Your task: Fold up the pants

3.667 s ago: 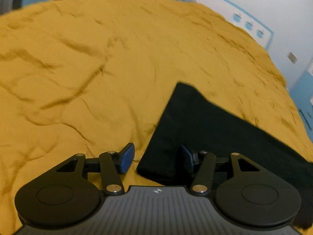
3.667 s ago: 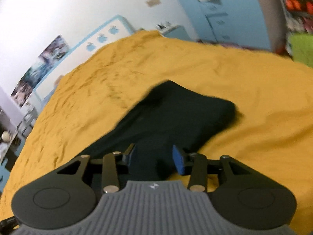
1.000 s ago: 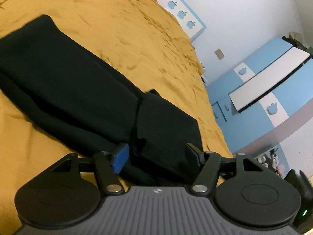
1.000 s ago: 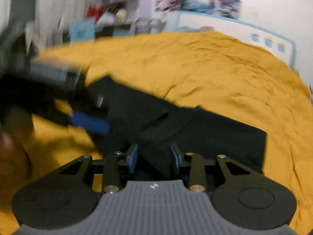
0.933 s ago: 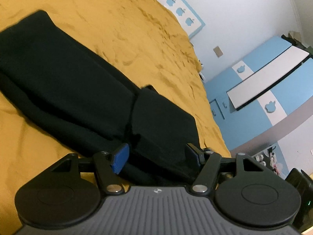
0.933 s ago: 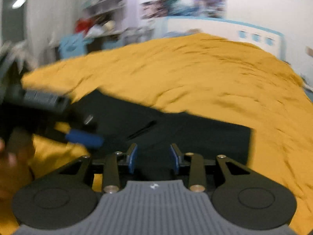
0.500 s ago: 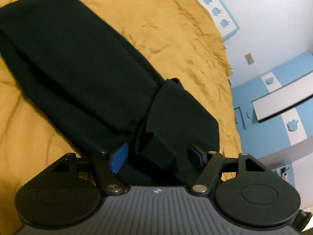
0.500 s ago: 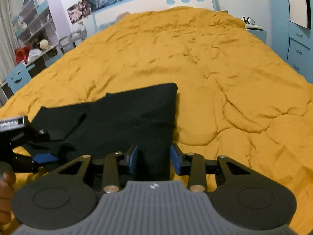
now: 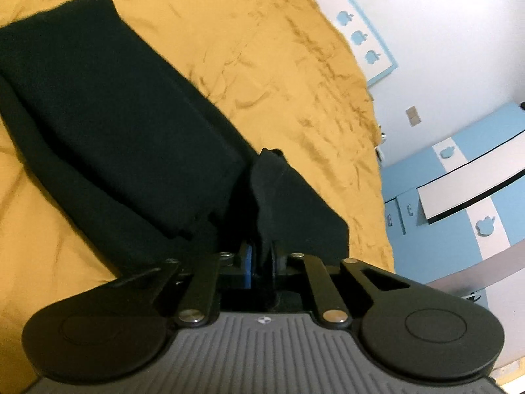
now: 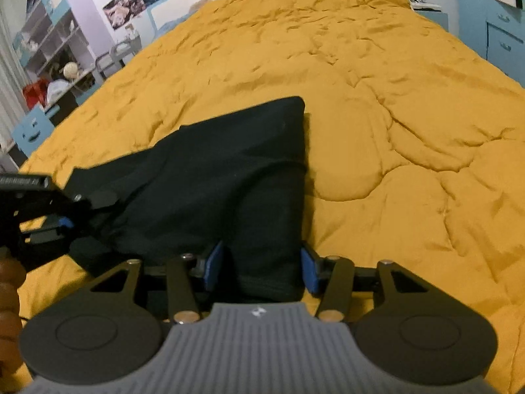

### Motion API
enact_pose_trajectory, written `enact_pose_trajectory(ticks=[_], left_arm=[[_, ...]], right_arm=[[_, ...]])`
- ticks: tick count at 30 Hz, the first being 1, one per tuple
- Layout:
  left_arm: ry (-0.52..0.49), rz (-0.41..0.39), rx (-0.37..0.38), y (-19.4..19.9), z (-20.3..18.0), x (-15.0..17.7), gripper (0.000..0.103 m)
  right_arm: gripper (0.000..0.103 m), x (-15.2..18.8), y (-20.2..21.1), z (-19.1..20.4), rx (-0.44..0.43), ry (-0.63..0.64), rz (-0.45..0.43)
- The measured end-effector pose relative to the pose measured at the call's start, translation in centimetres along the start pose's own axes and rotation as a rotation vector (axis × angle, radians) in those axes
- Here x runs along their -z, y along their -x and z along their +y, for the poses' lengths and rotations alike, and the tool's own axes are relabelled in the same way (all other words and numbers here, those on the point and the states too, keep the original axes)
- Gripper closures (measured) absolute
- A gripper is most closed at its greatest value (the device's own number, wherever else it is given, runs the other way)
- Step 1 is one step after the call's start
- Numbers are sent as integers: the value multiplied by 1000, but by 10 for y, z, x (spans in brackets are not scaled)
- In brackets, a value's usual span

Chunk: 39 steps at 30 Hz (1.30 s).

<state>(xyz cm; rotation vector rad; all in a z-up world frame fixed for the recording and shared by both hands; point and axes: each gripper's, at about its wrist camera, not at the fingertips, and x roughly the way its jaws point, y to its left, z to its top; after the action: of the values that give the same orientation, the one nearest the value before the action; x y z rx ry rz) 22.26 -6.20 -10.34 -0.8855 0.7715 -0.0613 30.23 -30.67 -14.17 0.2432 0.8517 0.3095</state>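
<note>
Black pants (image 9: pixel 115 115) lie partly folded on the yellow bed cover (image 9: pixel 279 65). My left gripper (image 9: pixel 261 256) is closing and its blue pads pinch a raised fold of the black cloth at the near end. The right wrist view shows the same pants (image 10: pixel 229 170), with the left gripper (image 10: pixel 65 210) gripping their left corner and a hand (image 10: pixel 8 295) behind it. My right gripper (image 10: pixel 261 267) is opening. The near edge of the pants sits between its blue pads, with a gap at the left pad.
The yellow cover (image 10: pixel 361 65) spreads wide beyond the pants. Blue cabinets (image 9: pixel 459 180) stand past the bed's far side. Shelves (image 10: pixel 49 42) and a blue chair back with a face (image 10: pixel 31 128) stand at the left of the bed.
The left gripper's jaws have shut on a fold of the pants that now stands up between them. The right gripper's jaws have spread wider around the pants' near edge.
</note>
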Motion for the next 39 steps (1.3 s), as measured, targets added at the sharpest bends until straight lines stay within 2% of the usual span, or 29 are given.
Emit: enact_pose_trajectory(ticks=[3,6,8,10,12,14,17,18,19,20,23,24,25,26,27,28,30,35,39], left_arm=[[-4,-25,15,11,4,-3,94],[-30,-65,9,20,11,-5,94],[-44,-22,-27,12,19,-6,93],[-82,7,-54,4,23,-3,91],[-126,17,-74,-1,24,-1,89],[-131,24,-79,1,25,-2,86],[-125,24,-92,4,29,-7,82],[-123,20,-89,8,30,-10,81],[-126,20,-79,14,31,-13,73],[-138,24,-67,20,31,-15,70],[-238,-20,-48,47,28,-12,64],[-260,-29,-56,55,30,-12,60],[-281,-38,-71,64,33,-11,59],[-291,-42,-89,70,37,-12,58],[-296,-41,-109,74,40,-15,58],[-300,-41,-131,79,45,-20,58],[-282,-72,-166,89,53,-33,58],[-143,-182,-209,124,86,-68,41],[-62,-189,-214,140,113,-72,40]], right_arm=[[56,0,6,4,-14,14,-21],[58,0,20,14,8,76,-73],[61,2,31,23,16,144,-142],[65,3,33,29,6,193,-168],[69,8,22,35,12,244,-111],[69,17,2,40,57,322,45],[70,18,4,40,63,323,52],[70,15,9,40,59,313,30],[70,13,15,42,53,307,-9],[70,11,22,44,41,305,-58],[70,12,27,57,13,340,-148],[69,13,24,60,8,357,-140],[67,17,17,64,7,377,-96],[58,21,8,66,24,384,-13],[53,27,-4,64,44,387,79],[53,32,-6,63,49,401,82],[54,32,0,63,44,387,67],[55,15,15,62,-5,291,-80],[57,12,11,85,-25,270,-180]])
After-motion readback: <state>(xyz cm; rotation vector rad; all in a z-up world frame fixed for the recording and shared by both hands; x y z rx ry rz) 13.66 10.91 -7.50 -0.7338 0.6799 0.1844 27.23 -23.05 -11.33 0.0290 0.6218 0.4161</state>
